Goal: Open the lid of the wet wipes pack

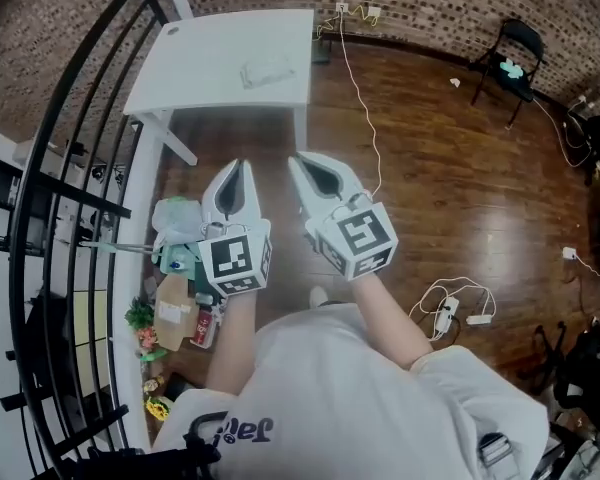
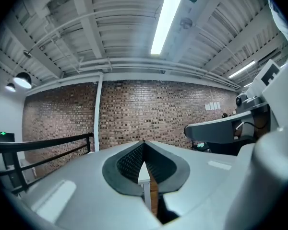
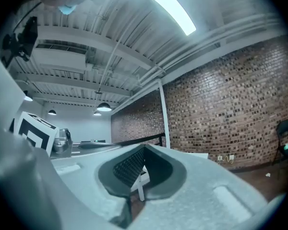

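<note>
Open wood floor (image 1: pixel 440 168), table (image 1: pixel 210 58) edge ahead, left gripper (image 1: pixel 242 166), right gripper (image 1: pixel 297 162), jaws pressed together

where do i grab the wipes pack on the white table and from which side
The wet wipes pack lies flat on the white table, toward the table's near edge. Probably best: come from above on that near side and pinch one short end across its width, leaving the top free. Detail on its top is too small to make out.
</note>
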